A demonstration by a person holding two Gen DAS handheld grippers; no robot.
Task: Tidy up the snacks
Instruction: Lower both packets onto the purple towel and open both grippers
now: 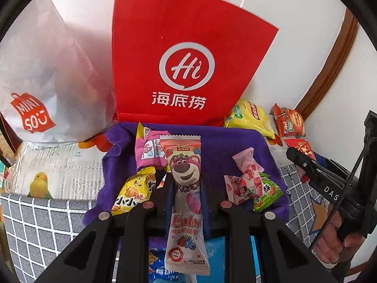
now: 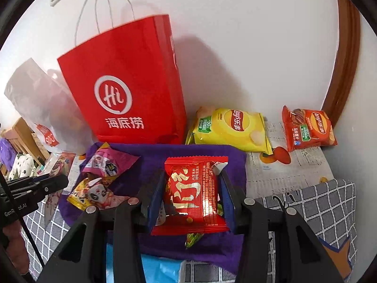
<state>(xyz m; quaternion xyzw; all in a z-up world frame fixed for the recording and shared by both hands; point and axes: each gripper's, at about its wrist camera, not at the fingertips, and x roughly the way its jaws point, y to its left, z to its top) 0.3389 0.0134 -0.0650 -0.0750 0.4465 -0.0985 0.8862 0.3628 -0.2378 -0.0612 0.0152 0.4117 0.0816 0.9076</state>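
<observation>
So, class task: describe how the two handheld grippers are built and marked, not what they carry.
Both the left gripper and the right gripper are matte black, with angular cut-out arms, round silver pivot pins and blue pads inside the jaws. The right gripper's body carries white lettering, with a black cable running alongside.

A lived-in home, snacks laid out on a covered table against a white wall.

A checked grey cloth point(image 2: 329, 212) and printed fruit-pattern cover point(image 2: 282, 165) dress the table; shop carrier bags stand at twelve o'clock, a red paper bag point(image 2: 127, 89) and a white Miniso bag point(image 1: 47, 70). Wooden door trim point(image 2: 346, 59) curves at two o'clock, cluttered wooden furniture point(image 2: 23, 129) at nine.
</observation>
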